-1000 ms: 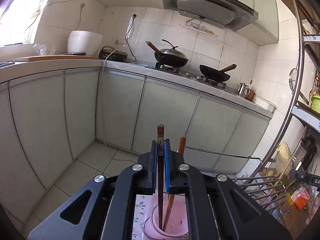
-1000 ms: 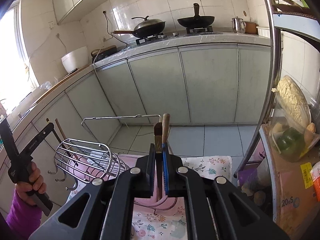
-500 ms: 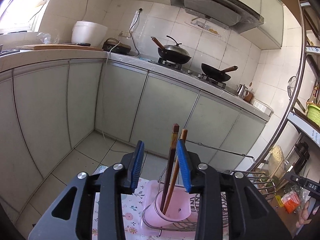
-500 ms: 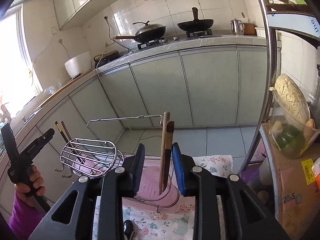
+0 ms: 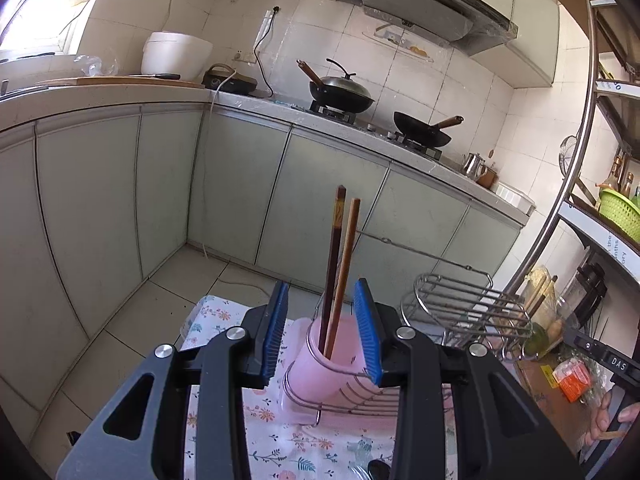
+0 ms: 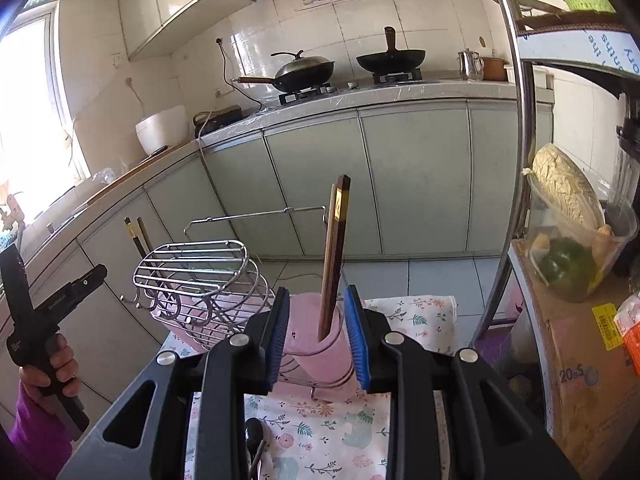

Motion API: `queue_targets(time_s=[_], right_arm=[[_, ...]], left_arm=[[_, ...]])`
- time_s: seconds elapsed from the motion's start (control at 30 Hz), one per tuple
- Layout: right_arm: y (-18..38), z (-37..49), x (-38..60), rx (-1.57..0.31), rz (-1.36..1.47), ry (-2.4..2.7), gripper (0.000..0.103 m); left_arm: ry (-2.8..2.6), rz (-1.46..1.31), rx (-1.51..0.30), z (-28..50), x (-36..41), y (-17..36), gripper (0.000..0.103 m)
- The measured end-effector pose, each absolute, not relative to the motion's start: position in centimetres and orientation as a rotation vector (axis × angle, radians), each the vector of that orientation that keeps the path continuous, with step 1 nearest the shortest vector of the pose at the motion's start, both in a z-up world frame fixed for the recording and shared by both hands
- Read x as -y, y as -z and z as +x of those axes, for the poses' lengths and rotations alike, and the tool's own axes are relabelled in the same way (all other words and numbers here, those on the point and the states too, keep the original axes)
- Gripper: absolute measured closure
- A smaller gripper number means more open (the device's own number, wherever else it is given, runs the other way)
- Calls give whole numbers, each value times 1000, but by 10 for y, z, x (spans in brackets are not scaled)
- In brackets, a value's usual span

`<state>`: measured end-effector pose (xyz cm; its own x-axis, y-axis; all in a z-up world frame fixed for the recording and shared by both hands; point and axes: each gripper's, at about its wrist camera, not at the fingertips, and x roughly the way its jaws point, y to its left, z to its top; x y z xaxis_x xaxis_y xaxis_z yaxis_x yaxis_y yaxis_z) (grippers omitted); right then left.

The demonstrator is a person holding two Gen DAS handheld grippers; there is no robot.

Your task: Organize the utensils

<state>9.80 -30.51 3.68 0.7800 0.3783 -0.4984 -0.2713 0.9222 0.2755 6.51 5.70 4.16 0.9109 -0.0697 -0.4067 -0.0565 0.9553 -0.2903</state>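
Two brown wooden chopsticks (image 5: 338, 276), gripped a second ago, now stand released in the pink plastic cup (image 5: 320, 364) within the wire rack, between the parted blue pads of the left gripper (image 5: 322, 330) and right gripper (image 6: 316, 330), both empty: deposit apparently complete.

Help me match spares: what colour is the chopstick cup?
Pale pink cup; left wrist view shows it best.
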Motion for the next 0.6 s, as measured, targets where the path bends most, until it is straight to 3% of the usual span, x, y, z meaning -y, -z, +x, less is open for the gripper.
queue_targets(time_s=[0.6], right_arm=[[79,79,275,-873,301,-496,76]], left_arm=[[199,-274,-941,66,12,87,69]])
